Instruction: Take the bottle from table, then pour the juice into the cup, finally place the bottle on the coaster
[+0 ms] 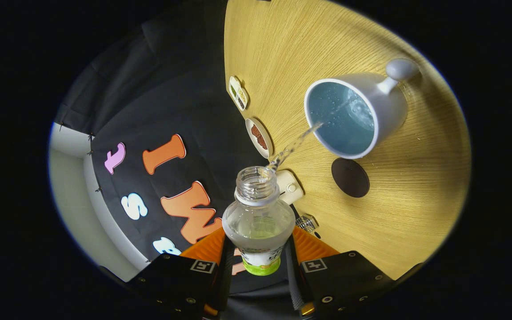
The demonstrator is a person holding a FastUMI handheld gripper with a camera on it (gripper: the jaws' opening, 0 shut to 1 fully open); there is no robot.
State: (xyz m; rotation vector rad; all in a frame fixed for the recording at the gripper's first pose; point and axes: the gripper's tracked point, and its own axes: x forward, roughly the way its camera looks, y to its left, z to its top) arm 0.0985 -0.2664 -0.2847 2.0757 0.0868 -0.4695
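Observation:
My gripper (259, 249) is shut on a clear plastic bottle (258, 222), one finger pressed on each side of its body. The bottle is uncapped and tipped toward the table, which appears rolled sideways in this view. A thin clear stream (294, 146) runs from its mouth into the grey cup (387, 106) beyond the fingers. The cup has a pale blue inside with liquid and bubbles in it, and a knob-ended handle (400, 70). A dark round coaster (350, 177) lies flat on the wooden table (416, 200) beside the cup, between cup and bottle.
Along the table's edge by the black cloth wall sit a small rectangular tag (238, 93), a round disc with a brown pattern (259, 138), a white cap-like piece (289, 186) and a small clear faceted object (307, 222).

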